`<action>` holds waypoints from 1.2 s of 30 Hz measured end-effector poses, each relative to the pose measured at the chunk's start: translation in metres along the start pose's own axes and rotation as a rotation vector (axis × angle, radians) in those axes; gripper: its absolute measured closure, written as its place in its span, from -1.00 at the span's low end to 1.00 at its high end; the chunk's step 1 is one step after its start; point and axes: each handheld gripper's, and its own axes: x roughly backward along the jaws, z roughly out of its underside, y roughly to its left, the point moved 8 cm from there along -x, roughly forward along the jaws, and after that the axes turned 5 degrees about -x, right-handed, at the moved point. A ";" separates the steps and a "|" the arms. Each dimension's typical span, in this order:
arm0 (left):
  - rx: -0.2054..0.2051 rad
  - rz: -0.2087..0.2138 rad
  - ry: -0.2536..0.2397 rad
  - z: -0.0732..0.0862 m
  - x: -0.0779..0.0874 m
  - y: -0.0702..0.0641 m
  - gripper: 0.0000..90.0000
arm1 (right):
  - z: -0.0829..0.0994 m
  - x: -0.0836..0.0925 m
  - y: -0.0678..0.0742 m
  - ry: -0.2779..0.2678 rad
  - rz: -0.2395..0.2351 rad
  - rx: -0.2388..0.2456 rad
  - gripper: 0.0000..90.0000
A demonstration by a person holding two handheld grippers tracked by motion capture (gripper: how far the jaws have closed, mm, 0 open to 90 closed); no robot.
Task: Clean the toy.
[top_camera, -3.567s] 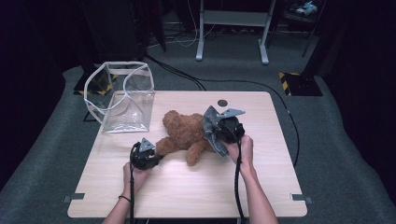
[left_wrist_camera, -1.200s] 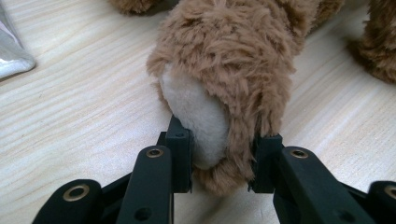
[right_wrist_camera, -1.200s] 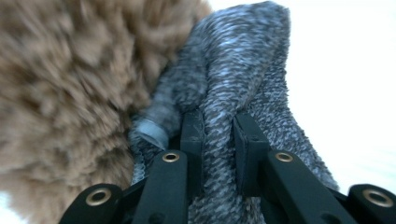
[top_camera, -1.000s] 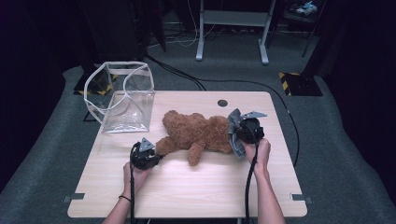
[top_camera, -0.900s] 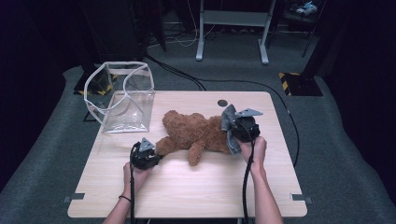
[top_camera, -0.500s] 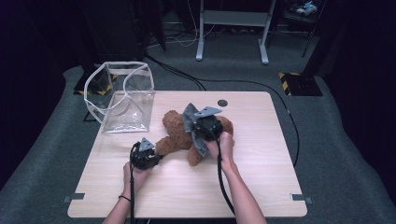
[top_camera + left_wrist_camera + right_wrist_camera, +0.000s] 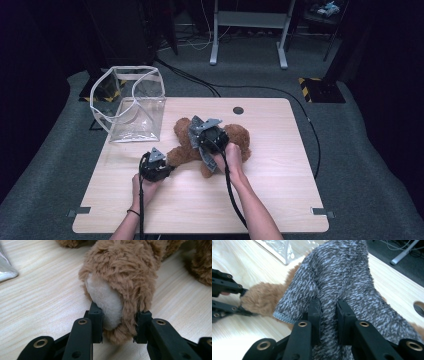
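1. My left hand-held gripper (image 7: 117,326) is clamped on the teddy bear's paw (image 7: 110,305); both pads press into the pale sole and the brown fur, pinning the limb low over the bench (image 7: 37,302).
2. My right hand-held gripper (image 7: 328,315) is closed on a fold of the grey knitted garment (image 7: 342,272), which drapes forward from the jaws across the bear.
3. In the high view, the teddy bear (image 7: 240,137) lies near the middle of the bench, with the right hand-held gripper (image 7: 206,134) over its body and the left hand-held gripper (image 7: 155,167) at the limb nearest me.
4. Step in hand, as I judge it: dressing the bear, with the garment brought over the toy while the paw is held steady.
5. Next move, probably: guide the garment's hemmed opening (image 7: 284,316) toward the held limb without losing either grip.
6. Pose: both forearms enter from the near edge; the left is short and low, the right reaches farther in.
7. A clear bag (image 7: 132,102) stands apart at the far left corner.
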 end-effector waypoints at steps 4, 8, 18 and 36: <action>0.000 0.009 0.002 0.000 0.000 0.000 0.49 | 0.007 0.006 -0.015 -0.006 0.001 -0.018 0.70; 0.000 0.006 0.004 0.000 0.000 0.000 0.49 | 0.016 0.015 -0.029 0.003 0.029 -0.055 0.70; 0.003 0.002 -0.004 0.000 0.000 0.000 0.49 | 0.034 0.037 -0.065 -0.026 0.076 -0.152 0.70; -0.005 0.012 0.004 0.000 0.000 0.000 0.48 | 0.084 0.045 -0.127 -0.017 0.136 -0.366 0.68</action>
